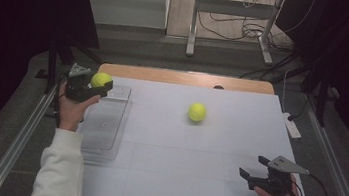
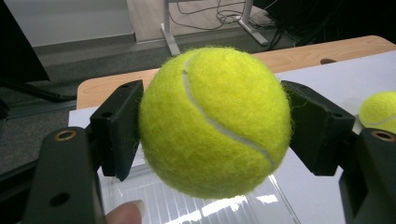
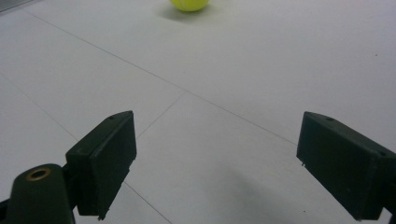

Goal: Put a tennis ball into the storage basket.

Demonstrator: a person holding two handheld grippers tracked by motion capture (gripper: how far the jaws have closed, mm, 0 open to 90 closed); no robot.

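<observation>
My left gripper [image 1: 98, 82] is shut on a yellow tennis ball [image 1: 100, 79] and holds it above the far end of a clear plastic tray [image 1: 103, 124] at the table's left. In the left gripper view the ball [image 2: 212, 119] sits squeezed between both black pads, over the ribbed tray [image 2: 196, 203]. A second tennis ball [image 1: 197, 112] lies loose on the white table top, seen also as the ball [image 3: 189, 4] at the far edge of the right gripper view. My right gripper [image 1: 253, 169] rests open near the front right, nothing between its jaws.
The white sheet [image 1: 196, 151] covers a wooden table whose bare back edge [image 1: 185, 77] shows a small hole. A white power strip [image 1: 292, 126] lies at the right edge. Metal frame legs and cables stand on the floor behind.
</observation>
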